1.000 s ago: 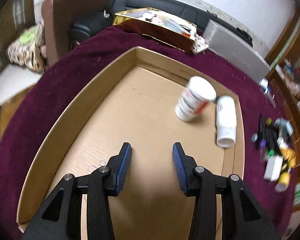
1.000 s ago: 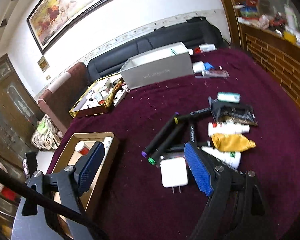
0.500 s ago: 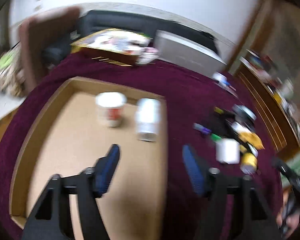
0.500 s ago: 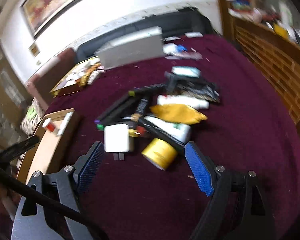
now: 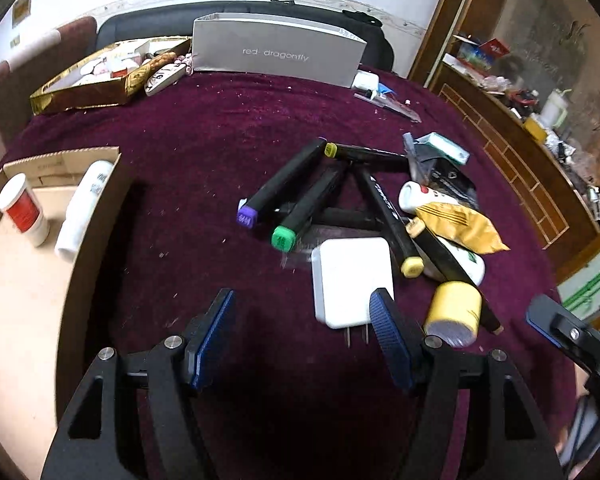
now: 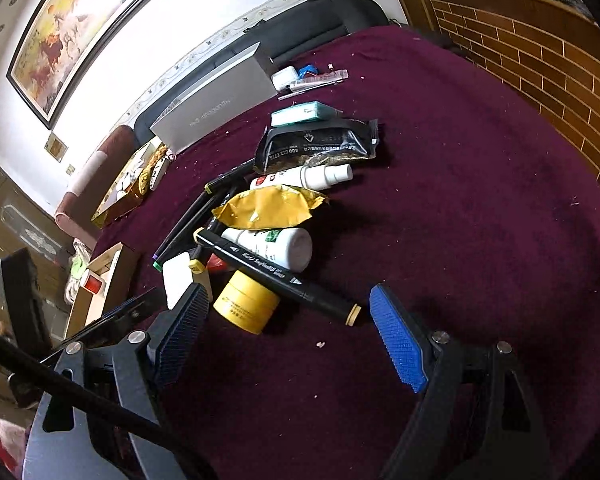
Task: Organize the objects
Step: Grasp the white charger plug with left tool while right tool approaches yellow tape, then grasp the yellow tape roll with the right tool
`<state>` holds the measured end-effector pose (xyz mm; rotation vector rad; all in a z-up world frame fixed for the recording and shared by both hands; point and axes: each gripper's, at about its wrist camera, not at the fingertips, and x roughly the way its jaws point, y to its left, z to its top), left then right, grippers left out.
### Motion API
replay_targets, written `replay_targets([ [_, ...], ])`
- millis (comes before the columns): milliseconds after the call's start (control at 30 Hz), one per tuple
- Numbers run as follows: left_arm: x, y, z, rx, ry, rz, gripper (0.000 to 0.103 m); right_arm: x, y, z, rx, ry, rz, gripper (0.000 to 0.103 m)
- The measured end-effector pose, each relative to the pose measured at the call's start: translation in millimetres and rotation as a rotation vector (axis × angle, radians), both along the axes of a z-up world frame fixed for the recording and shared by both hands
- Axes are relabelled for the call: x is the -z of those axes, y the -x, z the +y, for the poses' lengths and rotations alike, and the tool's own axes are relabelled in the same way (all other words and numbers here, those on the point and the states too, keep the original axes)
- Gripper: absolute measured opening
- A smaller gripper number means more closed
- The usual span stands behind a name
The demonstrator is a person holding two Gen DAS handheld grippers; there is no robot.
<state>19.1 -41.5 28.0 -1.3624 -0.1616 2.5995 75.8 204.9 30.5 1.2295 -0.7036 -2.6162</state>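
Reaching into the pile risks scattering it: markers (image 5: 284, 182) overlap the charger (image 5: 352, 280) and jar (image 6: 246, 306). Left gripper (image 5: 302, 336) and right gripper (image 6: 288, 336) hang wide open, empty.

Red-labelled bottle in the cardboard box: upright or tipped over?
Upright: the red-labelled bottle stands cap-up in the cardboard box, beside a white bottle lying down.

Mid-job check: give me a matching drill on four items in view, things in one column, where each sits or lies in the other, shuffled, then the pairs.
Things:
1. red-labelled bottle
2. white charger
3. yellow jar
4. gold pouch

Places:
A. on its side under the black marker
B. draped over the white bottles
C. upright in the cardboard box
D. flat on the cloth, prongs toward the left gripper

Pairs: 1-C, 2-D, 3-A, 4-B
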Motion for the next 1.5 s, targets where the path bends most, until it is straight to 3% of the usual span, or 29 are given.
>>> replay_targets([
  [267,-1.2,7.6,24.0,-0.003,0.125,0.081,0.065,16.7,8.6,12.6,0.012,0.048,-0.033,0.083],
  [400,-5.0,2.9,20.9,0.004,0.122,0.091,0.065,18.3,9.5,16.1,0.013,0.052,-0.033,0.083],
  [700,-0.2,4.3,46.0,0.062,0.216,0.117,0.066,27.2,14.7,14.4,0.013,0.064,-0.051,0.083],
  [833,14.9,16.4,58.2,0.074,0.277,0.084,0.066,23.7,13.8,13.3,0.015,0.052,-0.039,0.083],
  [900,23.0,22.1,55.6,0.072,0.25,0.046,0.065,22.1,14.3,12.3,0.017,0.046,-0.035,0.083],
  [933,23.6,22.8,50.0,0.063,0.2,0.04,0.061,21.5,14.5,11.7,0.016,0.044,-0.034,0.083],
  [1000,20.9,22.6,41.3,0.047,0.171,0.043,0.041,21.0,14.9,10.6,0.013,0.036,-0.037,0.083],
  [1033,19.2,23.0,37.2,0.049,0.167,0.039,0.038,21.1,15.5,9.9,0.013,0.032,-0.039,0.083],
  [1100,17.7,23.1,24.9,0.054,0.092,0.016,0.038,22.0,17.0,8.5,0.011,0.024,-0.047,0.083],
  [1500,-9.8,-24.6,-31.8,0.037,-0.06,0.036,0.038,13.8,12.7,-25.0,-0.071,-0.04,-0.042,0.083],
])
